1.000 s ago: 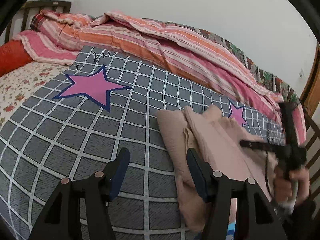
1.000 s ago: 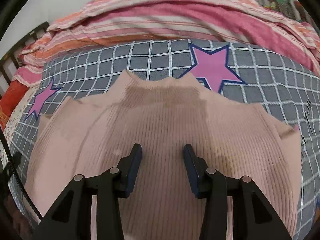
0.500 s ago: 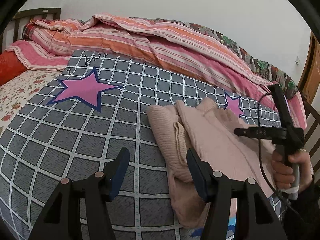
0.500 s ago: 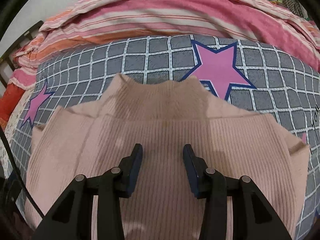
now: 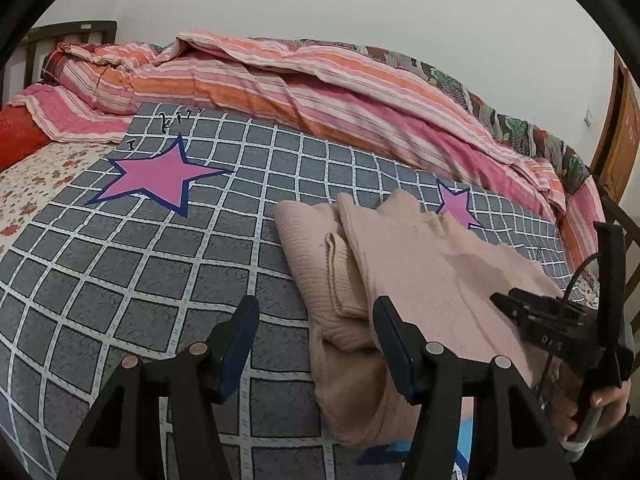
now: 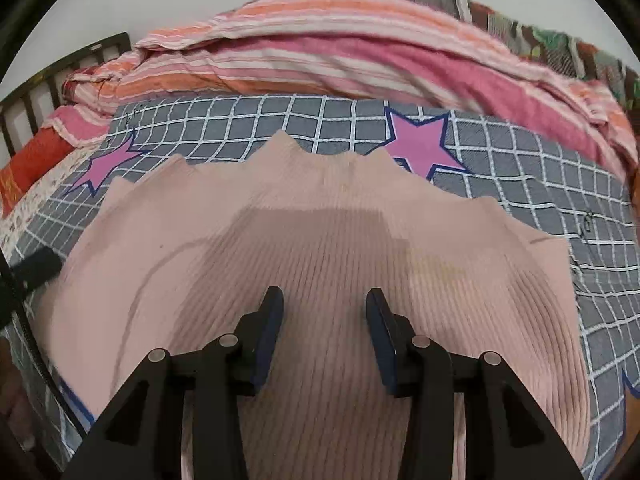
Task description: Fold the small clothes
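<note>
Since a second ago we've pulled both grippers back slightly, left gripper [image 5: 316, 340] and right gripper [image 6: 324, 330] fingers apart, holding nothing; pink sweater [image 6: 320, 248] lies on the grid blanket [image 5: 140, 264], sleeves apparently folded, final fold likely left.

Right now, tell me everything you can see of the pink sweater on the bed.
The sweater is pale pink ribbed knit, lying flat on the grey checked blanket, collar toward the striped quilt. One sleeve is folded in beside the body. The right claw, open, is over its middle; the left claw, open, sits at its side edge. Neither grips it.
</note>
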`<action>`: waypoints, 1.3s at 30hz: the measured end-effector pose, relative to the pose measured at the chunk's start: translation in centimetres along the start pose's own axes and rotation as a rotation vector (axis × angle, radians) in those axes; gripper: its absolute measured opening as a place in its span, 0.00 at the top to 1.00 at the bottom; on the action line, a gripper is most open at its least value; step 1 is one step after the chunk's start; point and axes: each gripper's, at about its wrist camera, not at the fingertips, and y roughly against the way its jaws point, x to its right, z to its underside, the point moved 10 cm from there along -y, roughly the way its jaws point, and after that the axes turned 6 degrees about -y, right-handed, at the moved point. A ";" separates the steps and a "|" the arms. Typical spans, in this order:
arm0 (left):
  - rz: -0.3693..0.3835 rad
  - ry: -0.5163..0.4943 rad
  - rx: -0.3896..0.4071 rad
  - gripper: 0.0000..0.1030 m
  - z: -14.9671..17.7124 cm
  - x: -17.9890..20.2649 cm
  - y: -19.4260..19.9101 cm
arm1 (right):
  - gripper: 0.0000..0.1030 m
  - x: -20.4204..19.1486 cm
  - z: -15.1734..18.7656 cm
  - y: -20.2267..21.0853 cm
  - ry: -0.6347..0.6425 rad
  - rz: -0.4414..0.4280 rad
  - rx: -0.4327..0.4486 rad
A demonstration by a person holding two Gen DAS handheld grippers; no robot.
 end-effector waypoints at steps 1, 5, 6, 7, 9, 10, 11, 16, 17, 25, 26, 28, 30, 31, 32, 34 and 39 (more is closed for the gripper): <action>0.004 0.006 0.005 0.45 0.1 0.1 0.1 | 0.59 0.0 0.2 0.2 -0.002 0.001 0.003; 0.044 0.023 -0.004 0.45 0.6 0.5 -0.1 | 0.59 0.2 0.8 1.2 -0.032 -0.023 0.020; 0.048 0.022 -0.012 0.45 0.8 0.6 -0.3 | 0.59 0.3 1.0 1.5 -0.040 -0.031 0.025; 0.052 0.016 -0.029 0.45 1.1 0.7 -0.4 | 0.59 0.4 1.2 1.7 -0.048 -0.039 0.027; 0.078 0.011 -0.051 0.45 1.5 1.0 -0.5 | 0.58 0.3 1.6 2.0 -0.057 -0.054 0.024; 0.109 0.018 -0.059 0.45 1.9 1.2 -0.4 | 0.58 0.3 1.8 2.1 -0.056 -0.057 0.022; 0.125 0.026 -0.062 0.45 2.1 1.3 -0.3 | 0.58 0.3 2.0 2.4 -0.060 -0.065 0.020; 0.181 0.096 -0.064 0.45 3.2 1.3 0.9 | 0.58 -0.4 3.7 3.3 0.007 -0.076 -0.010; 0.179 0.108 -0.063 0.44 3.6 1.2 1.1 | 0.58 -0.5 4.1 3.4 0.025 -0.076 -0.013; 0.174 0.127 -0.070 0.39 6.4 2.3 2.7 | 0.59 -0.4 5.8 5.8 0.079 -0.164 0.001; 0.188 0.131 -0.070 0.39 6.6 2.7 2.8 | 0.59 -0.1 5.7 6.3 0.071 -0.181 0.008; 0.227 0.155 -0.077 0.39 6.8 3.6 2.4 | 0.59 0.7 5.2 7.2 0.055 -0.203 0.032; 0.244 0.166 -0.079 0.39 6.5 4.4 1.8 | 0.59 2.2 4.5 8.2 0.027 -0.199 0.071; 0.241 0.169 -0.074 0.37 6.2 4.7 1.5 | 0.59 3.0 4.1 8.5 0.008 -0.200 0.085; 0.238 0.179 -0.070 0.37 5.8 5.0 1.1 | 0.59 3.8 3.8 8.9 -0.014 -0.202 0.096; 0.256 0.209 -0.044 0.37 4.8 5.4 0.7 | 0.59 5.8 3.2 9.4 -0.064 -0.200 0.122; 0.225 0.321 -0.022 0.45 2.5 5.0 -2.1 | 0.59 11.4 2.0 10.3 -0.202 -0.172 0.173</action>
